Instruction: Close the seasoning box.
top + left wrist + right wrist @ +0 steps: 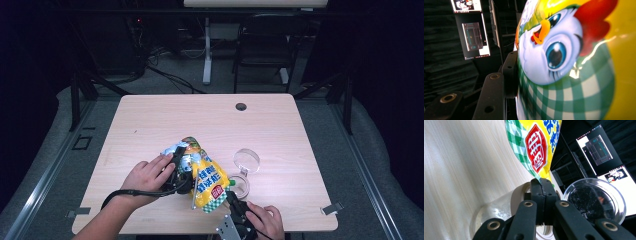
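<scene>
- While I stood at the pale wooden worktop (150,120), my left claw (181,170) was clamped across the upper part of a glossy yellow plastic snack bag (209,185) printed with a cartoon chicken and a green-and-white check.
- In the left claw view, one black jaw lay flat against the bag (574,62), pressed into the checked area below the chicken's face.
- My right claw (233,199) was pinched tight on the lower corner of that same bag; in the right claw view (541,185) the two jaws met with only the thin edge of the bag (534,145) caught between them.
- The bag hung between my two claws, near the front edge of the worktop and a little right of its middle; whether its underside touched the wood I could not tell.
- A clear round plastic jar (240,184) lay on the worktop just right of the bag, close behind my right claw.
- A clear round lid (247,161) stood just beyond the jar.
- My left hand (147,177) gripped its claw from the left, and my right hand (267,220) sat at the front edge.
</scene>
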Action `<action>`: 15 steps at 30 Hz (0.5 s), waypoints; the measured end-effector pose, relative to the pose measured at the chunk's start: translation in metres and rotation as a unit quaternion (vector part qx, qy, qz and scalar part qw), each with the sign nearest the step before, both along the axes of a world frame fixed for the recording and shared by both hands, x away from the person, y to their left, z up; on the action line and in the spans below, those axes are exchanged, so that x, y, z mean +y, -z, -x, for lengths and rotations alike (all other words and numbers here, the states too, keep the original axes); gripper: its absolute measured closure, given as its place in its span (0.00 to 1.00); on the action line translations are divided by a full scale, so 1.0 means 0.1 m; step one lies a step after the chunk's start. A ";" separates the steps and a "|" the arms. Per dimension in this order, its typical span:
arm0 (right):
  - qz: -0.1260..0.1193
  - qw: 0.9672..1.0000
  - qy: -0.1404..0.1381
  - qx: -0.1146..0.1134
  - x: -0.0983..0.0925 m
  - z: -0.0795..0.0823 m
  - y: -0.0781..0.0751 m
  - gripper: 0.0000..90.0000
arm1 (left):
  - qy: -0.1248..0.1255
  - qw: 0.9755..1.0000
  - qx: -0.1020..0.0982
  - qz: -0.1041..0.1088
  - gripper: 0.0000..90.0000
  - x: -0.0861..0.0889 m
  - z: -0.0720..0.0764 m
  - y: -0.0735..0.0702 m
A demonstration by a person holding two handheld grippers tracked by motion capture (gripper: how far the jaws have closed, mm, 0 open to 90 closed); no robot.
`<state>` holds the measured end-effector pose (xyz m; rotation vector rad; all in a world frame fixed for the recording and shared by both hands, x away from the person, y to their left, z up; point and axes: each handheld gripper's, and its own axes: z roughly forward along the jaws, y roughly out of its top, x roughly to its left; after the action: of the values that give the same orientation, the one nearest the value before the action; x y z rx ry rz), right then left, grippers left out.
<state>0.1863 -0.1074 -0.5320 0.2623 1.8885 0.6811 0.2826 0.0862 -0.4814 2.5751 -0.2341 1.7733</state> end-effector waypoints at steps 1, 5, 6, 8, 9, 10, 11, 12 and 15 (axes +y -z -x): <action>-0.001 1.000 0.001 -0.002 0.00 0.00 0.00 1.00 | 0.000 1.000 0.000 0.001 0.64 0.00 0.00 0.00; -0.004 1.000 0.004 -0.006 0.00 0.00 0.00 1.00 | 0.002 1.000 -0.002 -0.004 0.64 -0.01 0.00 -0.02; -0.005 1.000 0.003 -0.006 0.00 0.00 0.00 1.00 | 0.002 1.000 -0.002 -0.004 0.64 -0.02 0.00 -0.02; -0.006 1.000 0.003 -0.006 0.00 0.00 0.00 1.00 | 0.002 1.000 -0.002 -0.009 0.64 -0.03 0.00 -0.03; -0.006 1.000 0.003 -0.006 0.00 0.00 0.00 1.00 | 0.002 1.000 -0.002 -0.009 0.64 -0.03 0.00 -0.03; -0.009 1.000 0.002 -0.006 0.00 0.00 0.01 1.00 | 0.004 1.000 -0.002 -0.012 0.64 -0.03 -0.01 -0.04; -0.007 1.000 0.003 -0.005 0.00 0.00 0.00 1.00 | 0.004 1.000 -0.002 -0.012 0.64 -0.03 -0.01 -0.04; -0.008 1.000 0.003 -0.005 -0.01 0.00 0.01 1.00 | 0.006 1.000 -0.003 -0.015 0.64 -0.04 -0.01 -0.05; -0.009 1.000 0.003 -0.006 -0.01 0.00 0.00 1.00 | 0.006 1.000 -0.004 -0.018 0.64 -0.05 -0.01 -0.06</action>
<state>0.1864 -0.1083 -0.5325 0.2748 1.8710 0.6935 0.2836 0.0813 -0.4756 2.5847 -0.2832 1.7926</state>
